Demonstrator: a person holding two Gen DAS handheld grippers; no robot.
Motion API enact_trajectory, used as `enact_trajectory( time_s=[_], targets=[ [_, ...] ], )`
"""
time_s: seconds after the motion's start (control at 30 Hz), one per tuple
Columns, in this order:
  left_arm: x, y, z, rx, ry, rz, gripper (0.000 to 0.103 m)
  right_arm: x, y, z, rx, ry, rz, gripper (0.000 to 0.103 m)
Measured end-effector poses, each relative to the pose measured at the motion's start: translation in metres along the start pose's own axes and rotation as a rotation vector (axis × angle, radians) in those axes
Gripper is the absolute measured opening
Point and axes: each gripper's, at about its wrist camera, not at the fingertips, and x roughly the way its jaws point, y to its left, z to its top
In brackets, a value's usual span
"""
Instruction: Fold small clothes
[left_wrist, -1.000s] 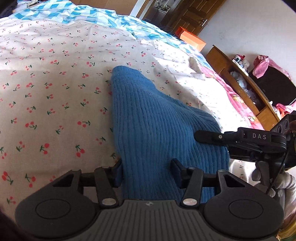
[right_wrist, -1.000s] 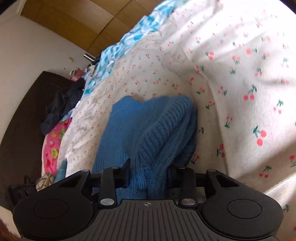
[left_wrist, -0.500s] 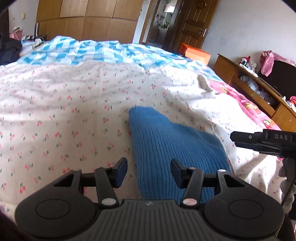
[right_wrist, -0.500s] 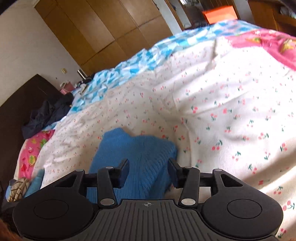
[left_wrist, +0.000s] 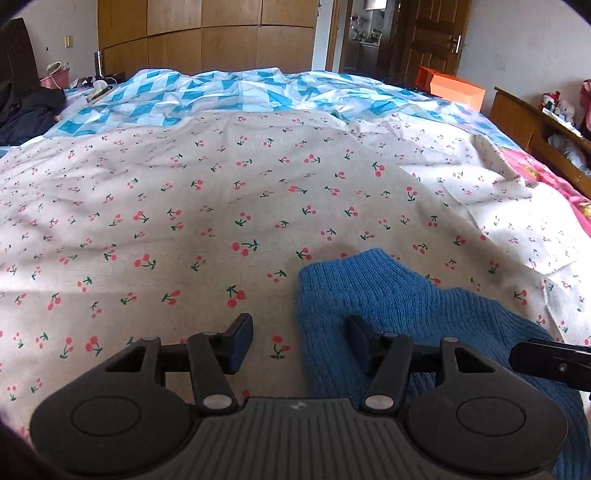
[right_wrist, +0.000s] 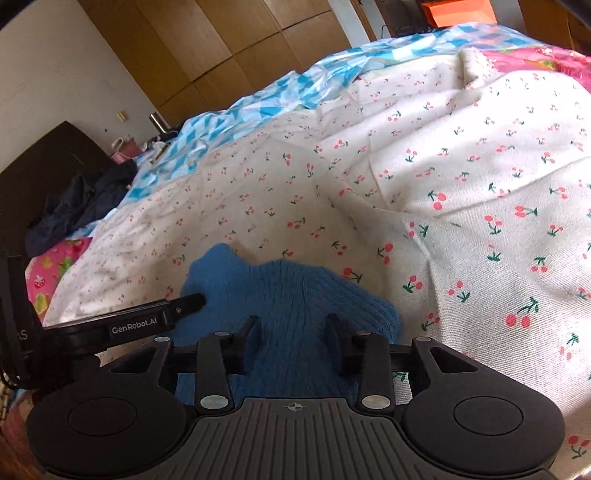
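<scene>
Garment: the blue ribbed knit garment (left_wrist: 388, 295) lies on the white bedsheet printed with red cherries (left_wrist: 184, 206), in the lower right of my left wrist view and the lower centre of my right wrist view (right_wrist: 288, 295). I see it bunched, with a rounded corner pointing up the frame.

Left gripper (left_wrist: 299, 338): my jaws stand wide apart and hold nothing. The right finger sits over the knit's left edge; the left finger is over bare sheet.

Right gripper (right_wrist: 291, 332): also spread wide and empty, with knit between and under both fingers. I cannot tell if the tips touch the cloth.

Step in hand, as I judge it: both tools are free of the cloth, so I take this as the pause before picking the next fold edge.

How I would do it well: I would pick 2 points on the same edge, 1 per gripper, well apart. I would bite only the layers meant to travel, lift just enough to clear the sheet, and lay the flap over evenly.

Risk: I could pinch the cherry sheet with the knit, or tug the soft rib out of shape.

Clearance: my left gripper's finger (right_wrist: 184, 304) shows at middle left of the right view, near my right tool, so I would keep them apart.
</scene>
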Motion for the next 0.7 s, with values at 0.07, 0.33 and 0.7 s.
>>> enact_trajectory(
  time_s=[0.07, 0.33, 0.7],
  targets=[
    [-0.018, 0.003, -0.003, -0.003, -0.009, -0.009, 0.061, -0.021, 0.011, -0.002, -0.039, -0.019, 0.011, 0.041],
    [-0.103, 0.010, -0.063, 0.046, -0.004, -0.082, 0.060, -0.089, 0.039, -0.062, -0.138, 0.051, 0.107, 0.039],
    [-0.098, 0.010, -0.101, 0.099, 0.088, 0.013, 0.061, -0.077, 0.046, -0.092, -0.171, 0.184, -0.034, 0.041]
  ],
)
